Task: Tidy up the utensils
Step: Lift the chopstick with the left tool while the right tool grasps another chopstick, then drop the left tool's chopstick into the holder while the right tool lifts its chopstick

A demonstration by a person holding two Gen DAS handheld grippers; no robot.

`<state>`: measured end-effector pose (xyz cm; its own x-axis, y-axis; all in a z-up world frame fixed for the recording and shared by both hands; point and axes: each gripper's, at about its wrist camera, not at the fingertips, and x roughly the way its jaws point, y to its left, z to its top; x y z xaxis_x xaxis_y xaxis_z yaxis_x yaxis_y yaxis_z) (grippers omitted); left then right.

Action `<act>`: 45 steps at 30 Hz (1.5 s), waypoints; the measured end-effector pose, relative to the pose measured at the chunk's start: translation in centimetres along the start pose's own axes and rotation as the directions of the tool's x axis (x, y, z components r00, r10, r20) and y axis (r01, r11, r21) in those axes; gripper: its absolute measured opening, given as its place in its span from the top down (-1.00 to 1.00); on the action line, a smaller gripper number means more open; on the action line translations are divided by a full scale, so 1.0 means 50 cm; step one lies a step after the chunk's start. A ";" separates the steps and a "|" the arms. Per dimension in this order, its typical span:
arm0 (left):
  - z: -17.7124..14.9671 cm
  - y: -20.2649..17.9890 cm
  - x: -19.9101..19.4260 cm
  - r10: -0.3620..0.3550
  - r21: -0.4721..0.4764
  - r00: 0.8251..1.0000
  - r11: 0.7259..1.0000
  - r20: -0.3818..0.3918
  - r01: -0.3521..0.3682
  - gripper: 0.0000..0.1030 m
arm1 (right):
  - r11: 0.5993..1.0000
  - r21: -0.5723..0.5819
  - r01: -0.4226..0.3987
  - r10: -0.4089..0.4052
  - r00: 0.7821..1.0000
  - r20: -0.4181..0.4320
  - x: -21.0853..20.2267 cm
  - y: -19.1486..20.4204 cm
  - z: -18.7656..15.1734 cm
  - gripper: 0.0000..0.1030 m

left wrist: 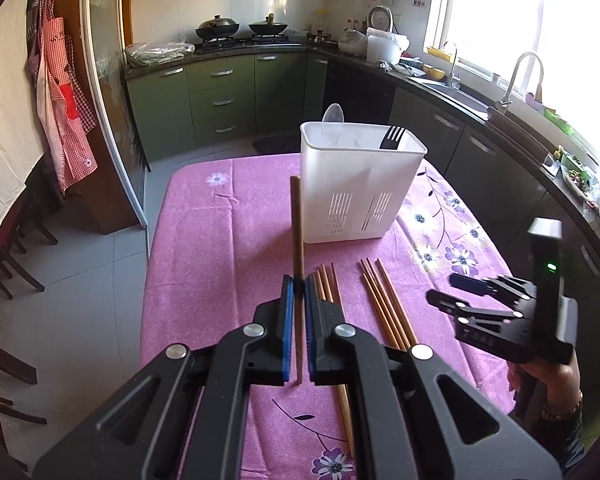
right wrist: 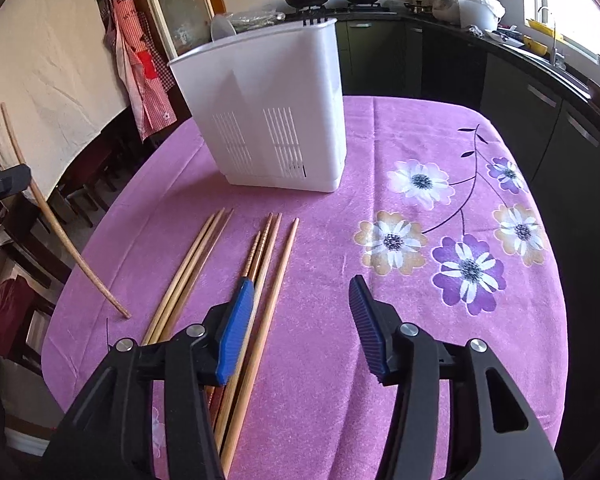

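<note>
The left gripper [left wrist: 299, 280] is clenched on one chopstick [left wrist: 298, 232], pinched near the middle between the blue pads [left wrist: 287, 320], so a long free end reaches ahead of the jaws toward the holder [left wrist: 360, 184] and a shorter end trails back under the gripper. The grip is narrow, and the stick could pivot or slide in the pads if its tip knocks the holder's near wall instead of clearing the rim. Tipped as it is, the stick must be stood more upright before release, or it may glance off and fall to the cloth [left wrist: 228, 240].

The holder stands ahead of both grippers, with a spoon [left wrist: 333, 118] and a fork [left wrist: 392, 138] already in it; a hard nudge on its wall might shove or topple it.

The right gripper [right wrist: 302, 300] hangs with jaws apart and nothing between them, its left pad [right wrist: 236, 332] right over the loose chopsticks [right wrist: 260, 264] below it. Closing there could catch several at once or scatter the rest. The two grippers are near each other and could collide.
</note>
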<state>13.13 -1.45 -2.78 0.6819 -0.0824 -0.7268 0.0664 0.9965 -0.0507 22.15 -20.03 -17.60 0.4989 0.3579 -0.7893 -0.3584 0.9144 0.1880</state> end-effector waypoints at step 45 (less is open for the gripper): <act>-0.014 0.009 -0.015 -0.007 0.031 1.000 0.999 0.004 0.007 0.89 | 0.999 -0.045 0.021 -0.009 0.968 0.252 -0.201 0.046 0.077 0.87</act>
<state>12.15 -0.91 -2.75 0.6843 -0.0897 -0.7236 0.0941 0.9950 -0.0344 19.37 -20.78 -6.97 0.6847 0.3860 -0.6182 -0.3834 0.9121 0.1449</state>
